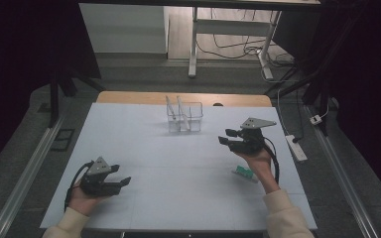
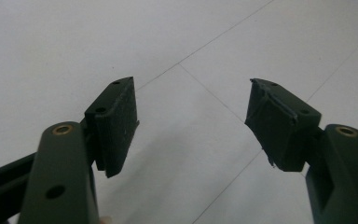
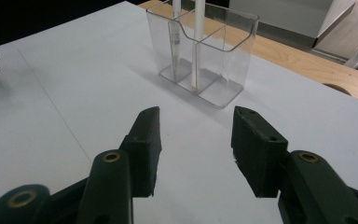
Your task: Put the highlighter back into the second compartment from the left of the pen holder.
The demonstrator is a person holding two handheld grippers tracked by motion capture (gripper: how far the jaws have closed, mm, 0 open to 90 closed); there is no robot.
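A clear plastic holder (image 1: 184,118) with compartments stands at the back middle of the white table (image 1: 144,148); two thin white sticks (image 3: 196,42) stand in it. My right gripper (image 1: 224,137) hovers right of the holder, pointing left, open with nothing between its jaws; in the right gripper view (image 3: 196,140) the holder (image 3: 203,51) stands a little ahead. A small green and white object (image 1: 244,172) lies on the table under the right hand. My left gripper (image 1: 124,181) rests low at the front left, open and empty, over bare table in the left gripper view (image 2: 191,121).
A wooden table edge (image 1: 129,97) runs behind the white surface. A white power strip (image 1: 296,148) lies on the floor at the right. Metal rails (image 1: 25,173) flank the table, and desk legs with cables (image 1: 238,47) stand farther back.
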